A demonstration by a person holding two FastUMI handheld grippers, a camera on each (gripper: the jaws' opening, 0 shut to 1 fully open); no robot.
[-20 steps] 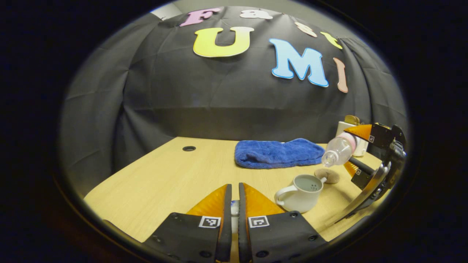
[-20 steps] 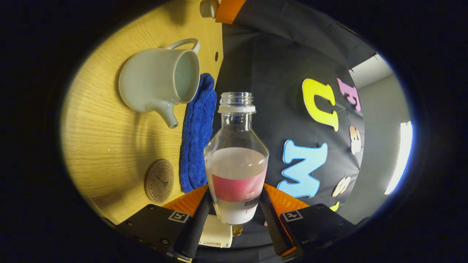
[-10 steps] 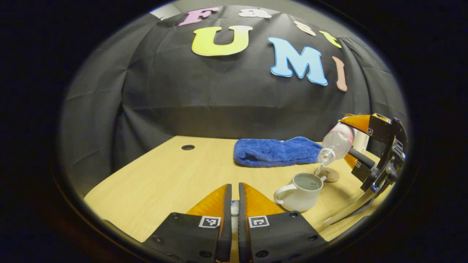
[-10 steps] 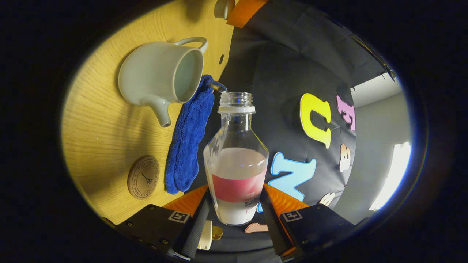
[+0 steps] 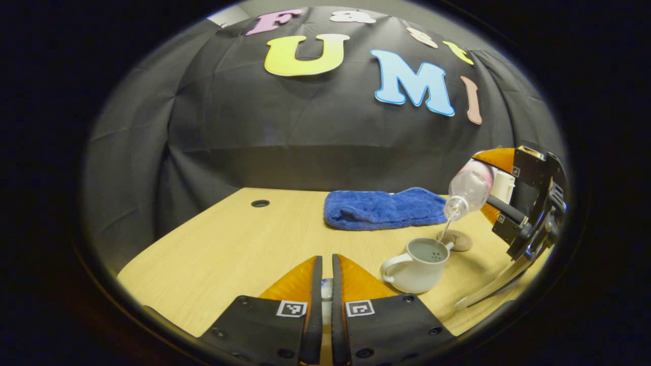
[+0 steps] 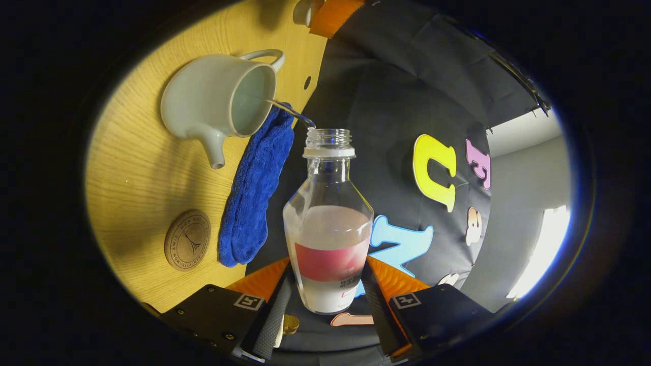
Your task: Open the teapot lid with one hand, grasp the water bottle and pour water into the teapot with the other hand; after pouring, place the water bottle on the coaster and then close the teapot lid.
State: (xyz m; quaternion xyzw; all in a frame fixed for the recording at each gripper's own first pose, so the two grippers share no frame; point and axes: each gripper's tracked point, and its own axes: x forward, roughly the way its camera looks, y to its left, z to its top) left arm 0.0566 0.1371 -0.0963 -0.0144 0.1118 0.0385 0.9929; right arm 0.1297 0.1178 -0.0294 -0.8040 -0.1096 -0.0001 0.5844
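The right gripper (image 6: 328, 297) is clamping the water bottle (image 6: 328, 223) by its lower body, one finger pressing on each side at the red label band, and is tilting it so the open neck is pointing down toward the teapot (image 5: 418, 264). A thin stream of water (image 5: 446, 230) is running from the bottle's mouth into the open top of the teapot, which is standing upright and lidless on the wooden table (image 5: 229, 244), handle to the left. The round coaster (image 5: 455, 240) is lying just beyond the teapot, under the bottle, and the folded blue towel (image 5: 384, 208) is resting farther back, near the booth wall. In the left gripper view, the left gripper (image 5: 326, 290) is hovering over the near part of the table with its fingers almost together on a small pale object, probably the teapot lid (image 5: 326, 290), mostly hidden between them.
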